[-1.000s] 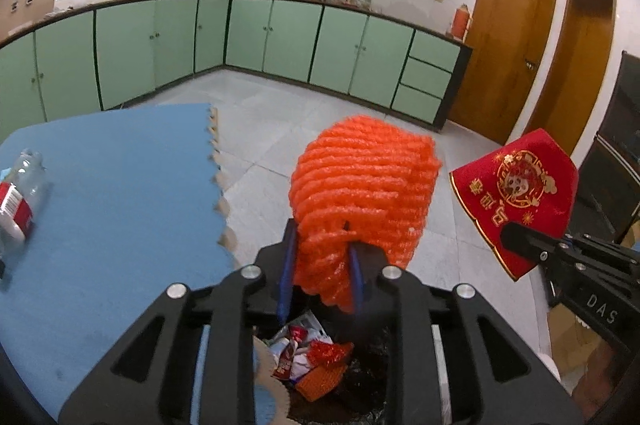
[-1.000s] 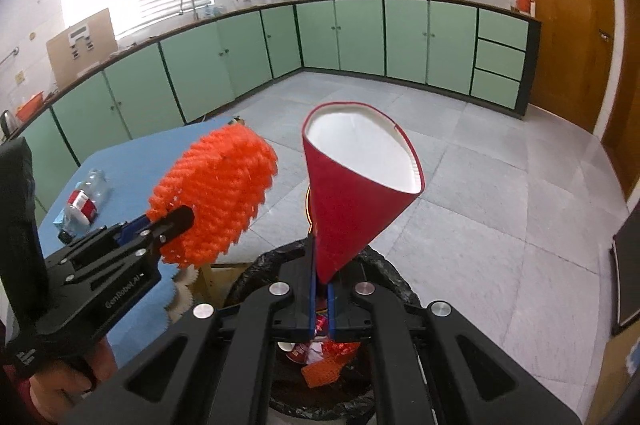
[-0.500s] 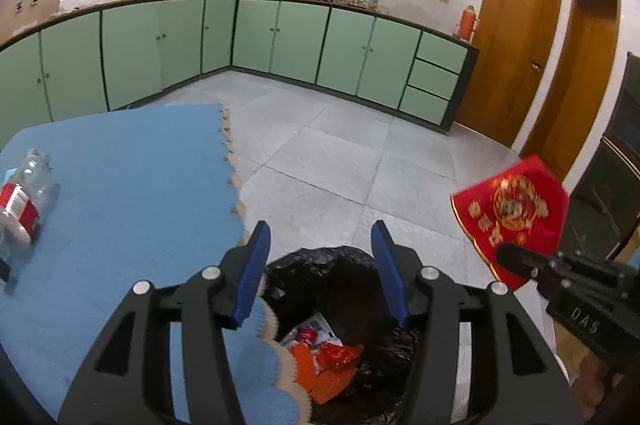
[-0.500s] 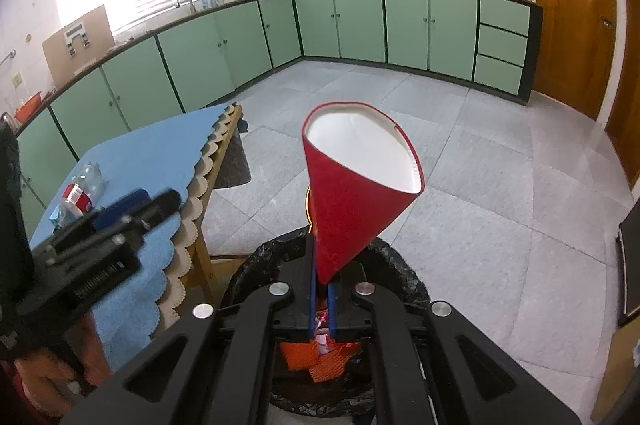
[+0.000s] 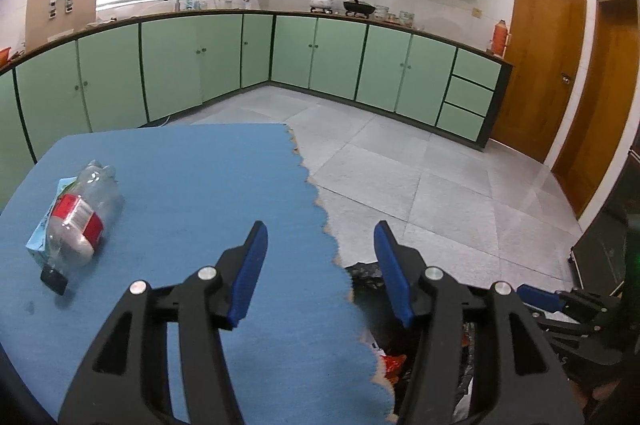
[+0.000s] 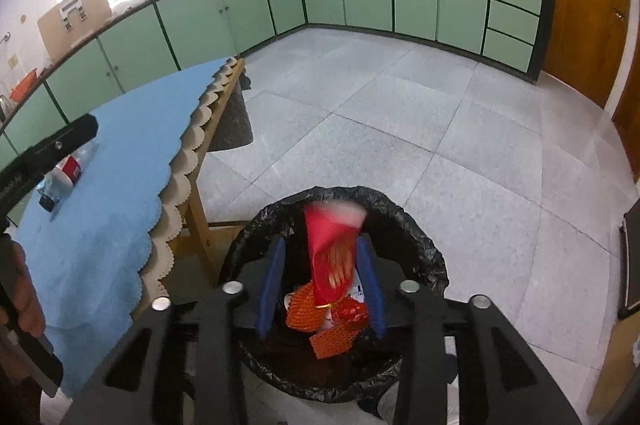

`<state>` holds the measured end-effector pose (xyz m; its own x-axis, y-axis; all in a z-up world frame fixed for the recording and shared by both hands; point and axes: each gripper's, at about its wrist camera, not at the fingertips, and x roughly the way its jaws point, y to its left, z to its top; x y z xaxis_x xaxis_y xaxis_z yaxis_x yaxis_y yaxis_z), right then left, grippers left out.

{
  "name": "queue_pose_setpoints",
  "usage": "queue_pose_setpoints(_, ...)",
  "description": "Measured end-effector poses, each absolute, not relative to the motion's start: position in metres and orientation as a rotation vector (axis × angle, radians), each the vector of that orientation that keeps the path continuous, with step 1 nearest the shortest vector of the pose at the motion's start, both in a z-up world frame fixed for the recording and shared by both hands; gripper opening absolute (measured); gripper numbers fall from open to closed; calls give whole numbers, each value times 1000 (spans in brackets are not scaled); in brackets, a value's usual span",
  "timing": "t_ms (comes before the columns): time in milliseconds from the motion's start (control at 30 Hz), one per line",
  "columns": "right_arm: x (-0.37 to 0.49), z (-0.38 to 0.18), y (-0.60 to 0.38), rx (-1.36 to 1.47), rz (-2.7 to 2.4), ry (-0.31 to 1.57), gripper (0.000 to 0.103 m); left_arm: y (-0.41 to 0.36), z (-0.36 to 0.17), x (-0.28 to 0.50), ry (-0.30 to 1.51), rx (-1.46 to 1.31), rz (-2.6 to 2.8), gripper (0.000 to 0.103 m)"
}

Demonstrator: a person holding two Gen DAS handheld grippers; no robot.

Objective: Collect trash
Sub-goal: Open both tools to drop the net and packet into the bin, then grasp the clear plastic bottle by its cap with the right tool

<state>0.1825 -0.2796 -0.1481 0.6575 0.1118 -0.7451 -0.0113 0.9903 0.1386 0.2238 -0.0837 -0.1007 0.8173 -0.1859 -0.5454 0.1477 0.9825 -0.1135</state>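
Right tool (image 6: 320, 285) opening, blurred red paper cone (image 6: 334, 249) loose between its jaws over black-lined trash bin (image 6: 420, 249); left tool (image 5: 320, 273) opening, empty.

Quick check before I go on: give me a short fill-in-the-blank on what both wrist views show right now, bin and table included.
1. The red paper cone is dropping between the right tool's opening jaws into the bin lined with a ____ bag.
2. The clear bottle lies on its side on the ____ tablecloth.
3. The left tool's jaws, opening, hold ____.

Missing words: black; blue; nothing
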Motion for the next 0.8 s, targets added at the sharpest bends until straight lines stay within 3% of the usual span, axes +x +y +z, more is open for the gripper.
queue_pose_setpoints(500, 173, -98, -250, 118, 85, 690, 96, -33, -88, 209, 552, -79, -95, 64)
queue_pose_setpoints(800, 187, -80, -178, 118, 192, 616, 97, 66, -82, 195, 521, -102, 93, 76)
